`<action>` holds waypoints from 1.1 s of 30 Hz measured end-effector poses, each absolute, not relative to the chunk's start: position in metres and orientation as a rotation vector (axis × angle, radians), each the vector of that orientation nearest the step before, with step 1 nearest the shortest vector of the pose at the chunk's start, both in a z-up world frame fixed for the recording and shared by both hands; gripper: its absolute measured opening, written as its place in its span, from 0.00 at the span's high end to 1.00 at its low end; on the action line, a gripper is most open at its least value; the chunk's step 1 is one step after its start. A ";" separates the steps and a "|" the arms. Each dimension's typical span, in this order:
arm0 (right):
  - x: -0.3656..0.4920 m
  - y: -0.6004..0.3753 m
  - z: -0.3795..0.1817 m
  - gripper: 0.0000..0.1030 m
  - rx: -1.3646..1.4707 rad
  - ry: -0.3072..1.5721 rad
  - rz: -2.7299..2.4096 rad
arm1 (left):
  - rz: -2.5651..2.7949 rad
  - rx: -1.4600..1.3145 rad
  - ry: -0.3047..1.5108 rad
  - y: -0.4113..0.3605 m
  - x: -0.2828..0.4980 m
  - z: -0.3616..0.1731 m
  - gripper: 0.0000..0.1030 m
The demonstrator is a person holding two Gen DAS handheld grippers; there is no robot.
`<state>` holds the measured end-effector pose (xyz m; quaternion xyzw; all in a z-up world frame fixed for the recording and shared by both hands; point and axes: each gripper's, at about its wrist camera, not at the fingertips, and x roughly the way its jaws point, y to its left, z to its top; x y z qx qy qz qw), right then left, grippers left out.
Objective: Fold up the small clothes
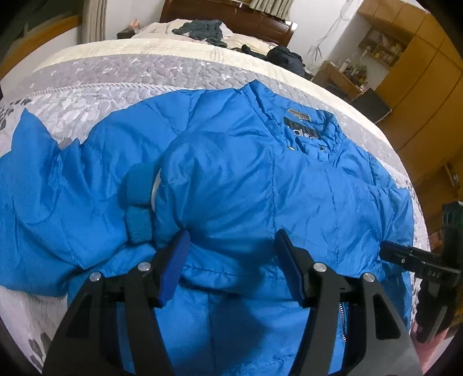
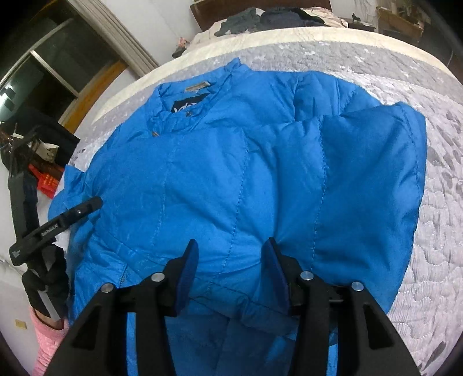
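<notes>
- A blue puffer jacket point(image 1: 246, 179) lies spread front-up on the bed, collar away from the camera, with a black label point(image 1: 301, 130) inside the neck and snap buttons at the collar.
- In the left wrist view one sleeve point(image 1: 72, 185) trails out to the left, and a second padded part is folded over the chest, its knit cuff point(image 1: 139, 202) showing beside it.
- In the right wrist view the jacket's right side point(image 2: 361, 173) is folded inward in a thick, rounded flap.
- The left gripper point(image 1: 231, 245) hovers over the lower front of the jacket, its blue-padded fingers point(image 1: 176, 269) spread wide with nothing between them.
- The right gripper point(image 2: 231, 254) hangs over the lower middle of the jacket, fingers likewise parted and empty; whether the tips touch the cloth I cannot tell.
- A pink sleeve point(image 2: 49, 341) shows at the lower left of the right wrist view.
- The bed carries a quilted grey floral bedspread point(image 1: 115, 78) with a cream border.
- Dark clothes point(image 1: 202, 30) lie heaped near the wooden headboard point(image 1: 231, 14), well apart from the jacket.
- Wooden cupboards point(image 1: 419, 86) stand at the right.
</notes>
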<state>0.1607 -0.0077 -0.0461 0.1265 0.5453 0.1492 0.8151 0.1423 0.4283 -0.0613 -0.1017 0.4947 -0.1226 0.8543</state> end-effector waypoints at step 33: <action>0.145 0.042 -0.003 0.43 0.210 1.112 0.398 | 0.368 -0.720 0.848 0.797 0.012 -0.053 0.27</action>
